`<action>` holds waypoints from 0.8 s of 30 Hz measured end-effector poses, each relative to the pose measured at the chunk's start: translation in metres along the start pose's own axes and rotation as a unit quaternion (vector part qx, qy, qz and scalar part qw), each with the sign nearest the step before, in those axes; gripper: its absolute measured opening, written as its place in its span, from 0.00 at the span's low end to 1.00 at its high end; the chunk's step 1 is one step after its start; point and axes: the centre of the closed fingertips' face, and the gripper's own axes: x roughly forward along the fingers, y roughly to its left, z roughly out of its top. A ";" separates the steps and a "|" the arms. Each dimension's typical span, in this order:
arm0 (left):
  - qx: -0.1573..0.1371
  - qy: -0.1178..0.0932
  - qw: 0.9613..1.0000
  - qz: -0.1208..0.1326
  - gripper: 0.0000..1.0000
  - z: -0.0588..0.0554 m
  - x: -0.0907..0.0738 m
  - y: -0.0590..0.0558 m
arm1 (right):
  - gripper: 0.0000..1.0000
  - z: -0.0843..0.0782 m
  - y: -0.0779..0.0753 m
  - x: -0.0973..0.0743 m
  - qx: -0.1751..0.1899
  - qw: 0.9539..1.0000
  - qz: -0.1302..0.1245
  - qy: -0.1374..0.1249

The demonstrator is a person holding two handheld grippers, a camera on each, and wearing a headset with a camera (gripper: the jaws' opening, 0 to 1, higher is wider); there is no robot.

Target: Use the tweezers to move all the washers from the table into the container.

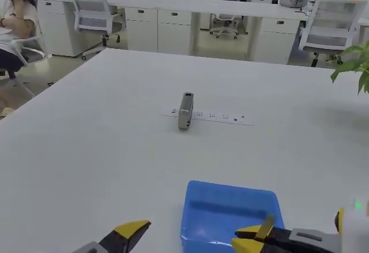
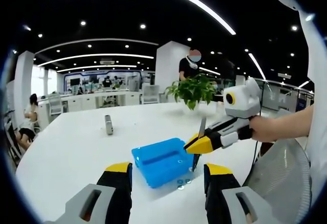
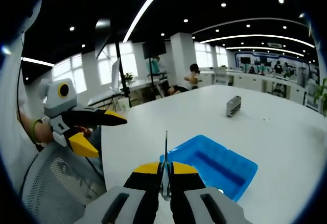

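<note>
A blue container sits on the white table near its front edge. My right gripper hovers at the container's near right corner, shut on slim metal tweezers. In the right gripper view the tweezers stick up between the shut yellow jaws of that gripper, beside the container. My left gripper is open and holds nothing. In its view, a few small washers lie on the table just in front of the container, under the tweezers' tip. The left gripper sits left of the container.
A silver power adapter stands on a flush socket strip mid-table. A potted plant leans in at the right edge. A person sits at far left, and desks and office chairs stand behind.
</note>
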 end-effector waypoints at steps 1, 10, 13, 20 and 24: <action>0.000 -0.001 1.000 0.001 0.56 0.000 0.000 0.000 | 0.02 0.001 0.000 0.000 0.003 1.000 0.000 -0.002; -0.002 -0.002 1.000 0.002 0.55 0.001 -0.001 0.001 | 0.02 0.015 -0.006 -0.001 0.020 1.000 -0.003 -0.020; -0.001 -0.002 1.000 0.002 0.55 0.001 -0.001 0.001 | 0.02 0.019 -0.008 -0.002 0.024 0.999 -0.004 -0.024; -0.002 -0.006 1.000 0.005 0.55 0.002 -0.002 0.002 | 0.02 0.024 -0.014 -0.003 0.027 0.999 -0.011 -0.030; -0.005 -0.008 1.000 0.009 0.55 0.003 -0.002 0.004 | 0.02 0.027 -0.018 -0.002 0.028 0.999 -0.013 -0.032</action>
